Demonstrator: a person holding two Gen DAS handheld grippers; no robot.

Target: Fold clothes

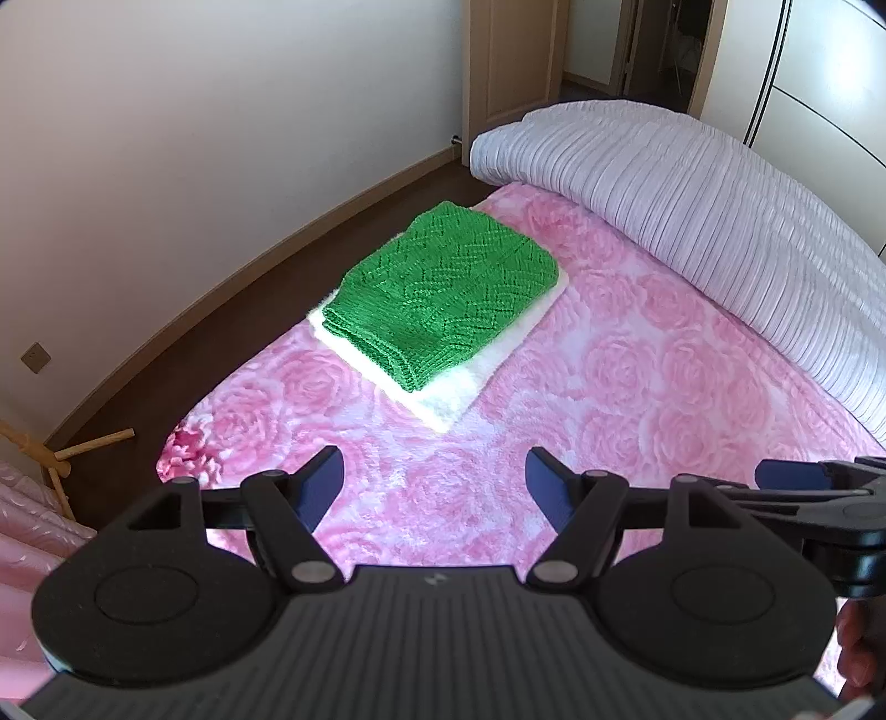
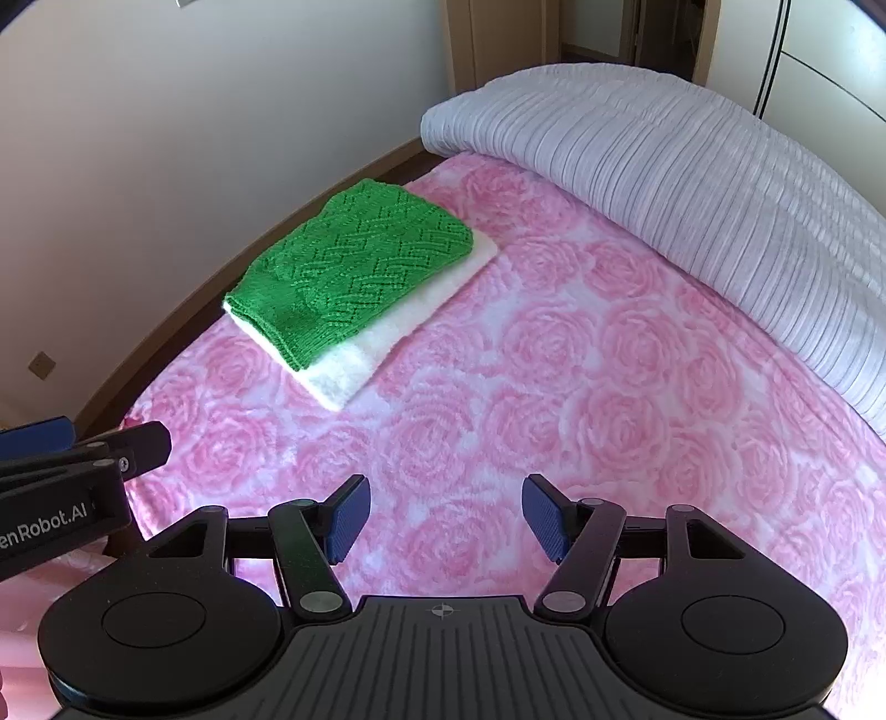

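Observation:
A folded green knit garment (image 1: pixel 443 293) (image 2: pixel 354 266) lies on top of a folded white fluffy garment (image 1: pixel 443 399) (image 2: pixel 360 365), near the left edge of the bed. My left gripper (image 1: pixel 434 487) hangs open over the pink rose blanket (image 1: pixel 637 387), nearer to me than the stack, with nothing between its blue pads. My right gripper (image 2: pixel 446 515) is open too, empty, above the blanket (image 2: pixel 581 387) to the right of the stack. Each gripper's tip shows at the side of the other's view.
A rolled lilac ribbed duvet (image 1: pixel 720 194) (image 2: pixel 692 166) lies along the far right of the bed. A white wall and dark floor strip (image 1: pixel 221 321) run along the bed's left edge. A wooden stand (image 1: pixel 61 454) is at lower left. A doorway (image 1: pixel 598 50) is beyond.

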